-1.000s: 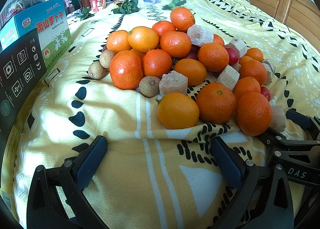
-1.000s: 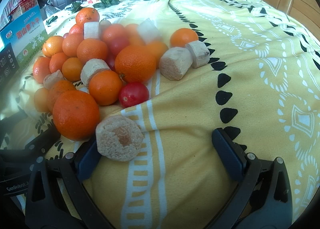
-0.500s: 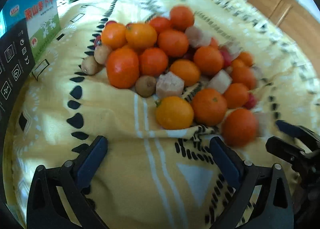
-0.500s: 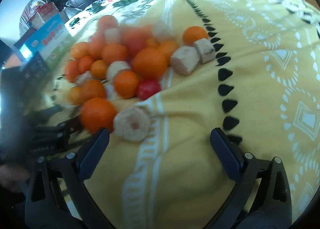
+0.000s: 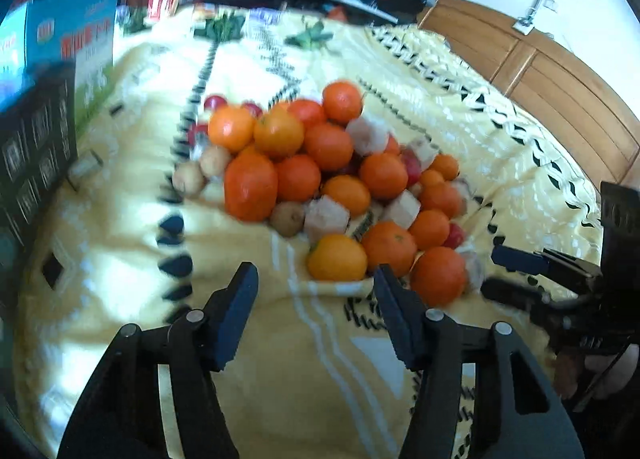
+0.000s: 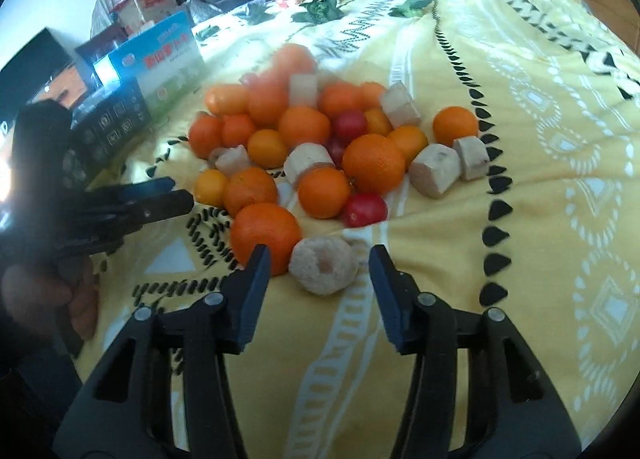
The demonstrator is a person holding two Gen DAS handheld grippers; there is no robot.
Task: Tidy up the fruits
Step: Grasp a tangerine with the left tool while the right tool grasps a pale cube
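A pile of oranges (image 5: pixel 312 163), beige cut chunks, small brown fruits and red fruits lies on a yellow patterned bedspread (image 5: pixel 280 359). My left gripper (image 5: pixel 316 287) is open and empty, just short of the nearest orange (image 5: pixel 337 257). My right gripper (image 6: pixel 318 263) is open and empty, with a round beige chunk (image 6: pixel 323 266) lying between its fingertips and a big orange (image 6: pixel 265 234) by the left finger. Each gripper shows in the other's view: the right one at the pile's right (image 5: pixel 516 275), the left one at its left (image 6: pixel 160 199).
A blue and green carton (image 5: pixel 86 43) and a black box (image 5: pixel 36 143) stand at the left bed edge. Green leaves (image 6: pixel 320 9) lie far back. A wooden footboard (image 5: pixel 560 91) runs along the right. Clothes are piled behind the bed.
Both grippers have lifted and pulled back from the pile, so it looks smaller. Both jaw gaps look narrower than before. The fruit has not moved.
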